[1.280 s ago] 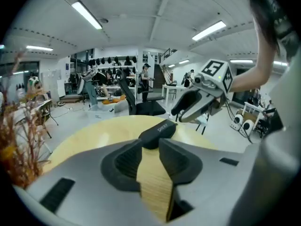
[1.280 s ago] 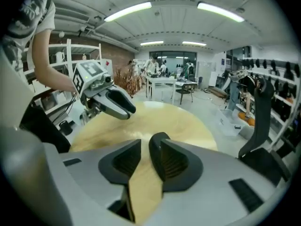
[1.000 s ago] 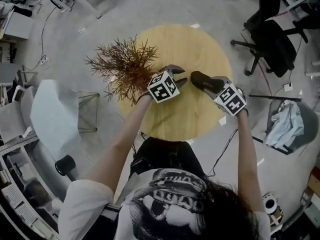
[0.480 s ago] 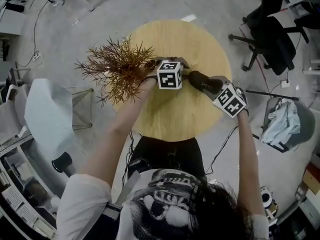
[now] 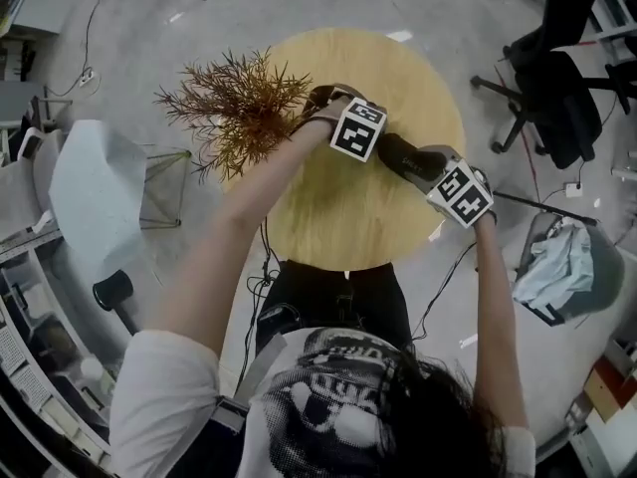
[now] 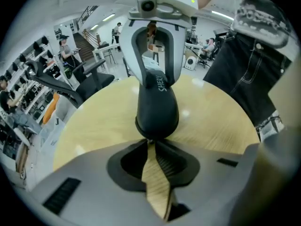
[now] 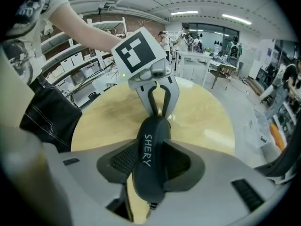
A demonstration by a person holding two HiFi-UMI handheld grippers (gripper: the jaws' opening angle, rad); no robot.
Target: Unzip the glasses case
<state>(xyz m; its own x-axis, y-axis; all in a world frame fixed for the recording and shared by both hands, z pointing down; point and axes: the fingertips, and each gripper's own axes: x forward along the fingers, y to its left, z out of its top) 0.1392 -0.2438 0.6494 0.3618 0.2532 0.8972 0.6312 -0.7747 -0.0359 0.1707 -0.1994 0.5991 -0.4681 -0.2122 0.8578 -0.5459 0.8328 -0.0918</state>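
My right gripper (image 5: 426,167) is shut on a black glasses case (image 5: 401,157) and holds it a little above the round wooden table (image 5: 348,217). In the right gripper view the case (image 7: 151,149), marked SHERY, lies lengthwise between the ribbed pads (image 7: 123,160). My left gripper (image 5: 381,144) faces it from the other side. Its jaws have just been closing, and in the left gripper view its tips (image 6: 150,141) meet at the near end of the case (image 6: 156,108), on the small zipper pull (image 6: 150,140) there.
A dried brown plant (image 5: 234,108) spreads over the table's left side, close behind my left hand. Black office chairs (image 5: 557,88) stand on the floor at the right, and a pale chair (image 5: 95,202) at the left. The person's legs are against the table's near edge.
My left gripper has swung from beside the plant towards the case, rolled over and come down onto the case's end, with its jaws narrowing. The right gripper and the case have stayed put.
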